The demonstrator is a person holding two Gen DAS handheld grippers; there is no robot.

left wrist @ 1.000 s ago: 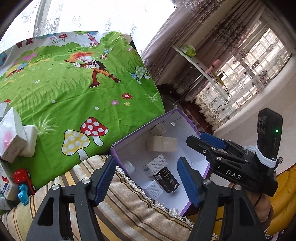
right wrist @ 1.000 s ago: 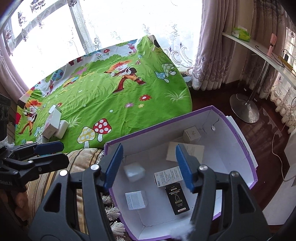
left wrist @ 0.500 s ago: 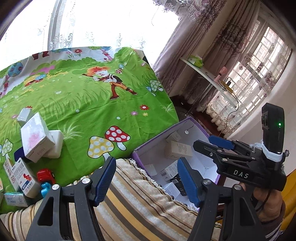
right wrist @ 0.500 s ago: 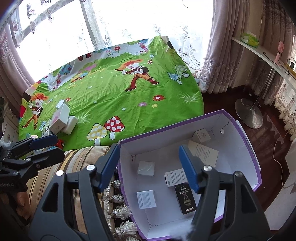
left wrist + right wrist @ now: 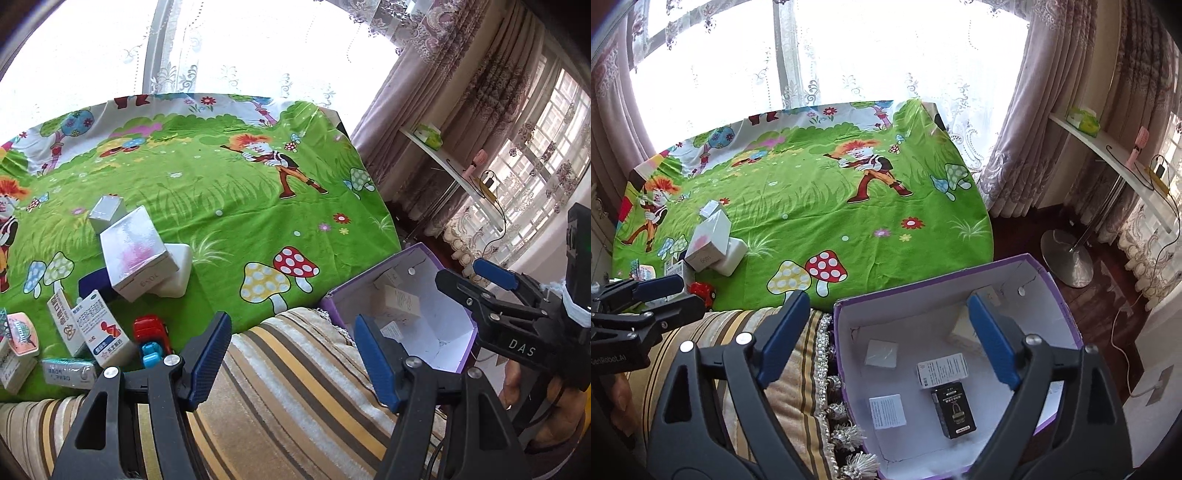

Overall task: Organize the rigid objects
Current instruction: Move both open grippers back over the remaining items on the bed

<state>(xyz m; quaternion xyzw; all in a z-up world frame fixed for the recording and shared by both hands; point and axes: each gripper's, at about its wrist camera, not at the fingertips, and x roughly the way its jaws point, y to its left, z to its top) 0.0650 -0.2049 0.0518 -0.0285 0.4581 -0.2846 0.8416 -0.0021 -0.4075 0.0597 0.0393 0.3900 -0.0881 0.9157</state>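
A purple box with a white inside stands on the floor beside the bed and holds several small cartons, among them a black one. It also shows in the left wrist view. Loose items lie on the green cartoon sheet at the left: a white carton, medicine boxes and a red toy car. My left gripper is open and empty above the striped cushion. My right gripper is open and empty above the purple box's near left edge.
A striped cushion with a tassel fringe lies between the bed and the box. A chrome stand and a wall shelf are at the right. Curtains hang behind the bed.
My left gripper has swung left, away from the purple box and toward the loose items on the sheet. My right gripper has drawn back a little above the box.
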